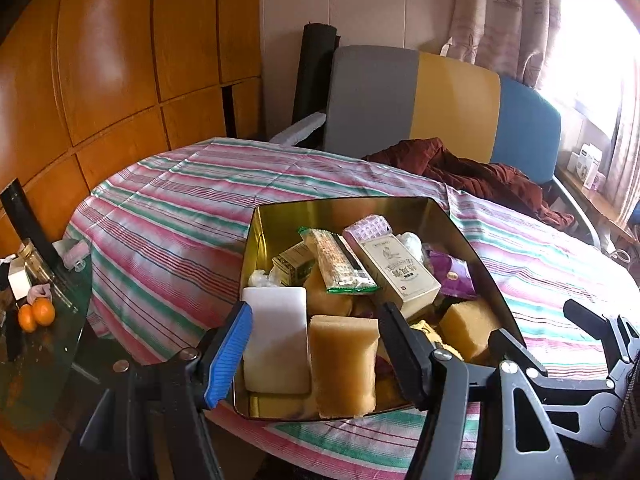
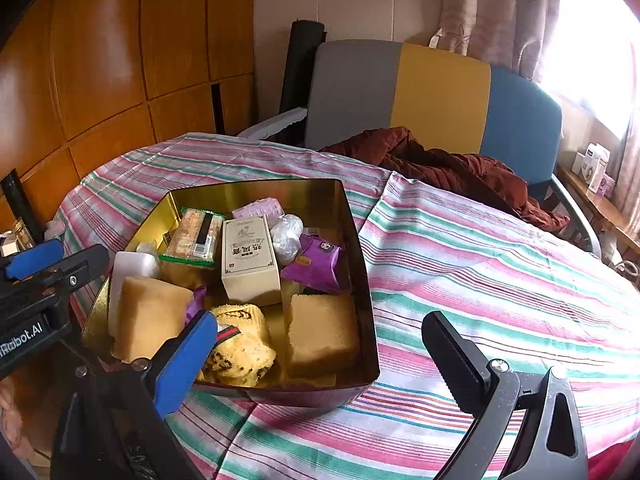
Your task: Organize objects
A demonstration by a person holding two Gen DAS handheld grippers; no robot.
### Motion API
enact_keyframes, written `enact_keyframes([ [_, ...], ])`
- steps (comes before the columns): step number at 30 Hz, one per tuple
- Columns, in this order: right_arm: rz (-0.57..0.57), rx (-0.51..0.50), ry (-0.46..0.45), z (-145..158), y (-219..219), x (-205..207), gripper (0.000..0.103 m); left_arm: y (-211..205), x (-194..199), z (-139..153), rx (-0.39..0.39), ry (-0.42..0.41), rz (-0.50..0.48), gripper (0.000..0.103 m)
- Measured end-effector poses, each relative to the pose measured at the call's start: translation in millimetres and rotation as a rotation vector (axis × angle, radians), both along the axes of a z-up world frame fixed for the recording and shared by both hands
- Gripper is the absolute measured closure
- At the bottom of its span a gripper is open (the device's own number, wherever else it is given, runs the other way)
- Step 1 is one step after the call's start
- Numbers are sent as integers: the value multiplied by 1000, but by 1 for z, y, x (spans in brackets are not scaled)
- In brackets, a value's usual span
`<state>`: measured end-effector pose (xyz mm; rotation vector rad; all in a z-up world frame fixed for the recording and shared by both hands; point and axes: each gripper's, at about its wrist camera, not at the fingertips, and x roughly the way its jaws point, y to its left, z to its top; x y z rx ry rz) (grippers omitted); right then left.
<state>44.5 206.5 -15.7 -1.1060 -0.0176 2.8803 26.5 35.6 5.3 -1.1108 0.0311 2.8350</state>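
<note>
A gold metal tin (image 1: 344, 205) (image 2: 360, 248) stands on the striped tablecloth, filled with several items: yellow sponges (image 1: 344, 364) (image 2: 320, 332), a white block (image 1: 276, 340), a cream carton (image 1: 400, 272) (image 2: 248, 260), a purple packet (image 2: 316, 264), a snack bar (image 1: 340, 260) and a yellow knitted cloth (image 2: 240, 348). My left gripper (image 1: 316, 332) is open at the tin's near edge, its fingers either side of the white block and a sponge, holding nothing. My right gripper (image 2: 320, 344) is open over the tin's near right corner, empty.
A maroon garment (image 1: 472, 168) (image 2: 440, 160) lies at the table's far side before a grey, yellow and blue chair back (image 2: 400, 92). A glass side table (image 1: 36, 352) with two oranges (image 1: 38, 314) stands at the left. Wooden wall panels stand behind.
</note>
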Motion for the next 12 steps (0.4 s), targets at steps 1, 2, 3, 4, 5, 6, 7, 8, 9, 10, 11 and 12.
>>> enact_keyframes([
  [1, 1, -1, -3, -1, 0, 0, 0, 0, 0, -1, -3, 0, -2, 37],
  [2, 1, 0, -5, -1, 0, -1, 0, 1, 0, -2, -10, 3, -2, 37],
  [3, 2, 0, -7, -1, 0, -1, 0, 1, 0, -2, -9, 6, -4, 38],
  [4, 3, 0, -10, -2, -1, -1, 0, 0, 0, -2, -7, 10, -5, 41],
  [5, 5, 0, -13, -3, -1, -2, 0, 0, 1, -1, -9, 17, -2, 42],
  [6, 5, 0, -15, -3, -1, -3, 0, 0, 0, -1, -11, 21, -2, 44],
  [7, 6, 1, -17, -4, -2, -3, 0, 0, 0, -1, -13, 27, -3, 45],
  [8, 6, 1, -19, -5, -2, -3, 0, 0, -1, -1, -15, 28, -5, 45],
  [9, 7, 0, -21, -5, -2, -4, 0, 0, -1, -1, -15, 28, -5, 45],
  [10, 7, 1, -22, -6, -3, -4, 0, 0, -1, -1, -14, 26, -5, 45],
  [11, 7, 1, -21, -6, -3, -5, 0, -1, -1, -1, -12, 22, -6, 45],
  [12, 8, 0, -20, -5, -3, -5, 0, -1, -2, -2, -9, 13, -8, 45],
])
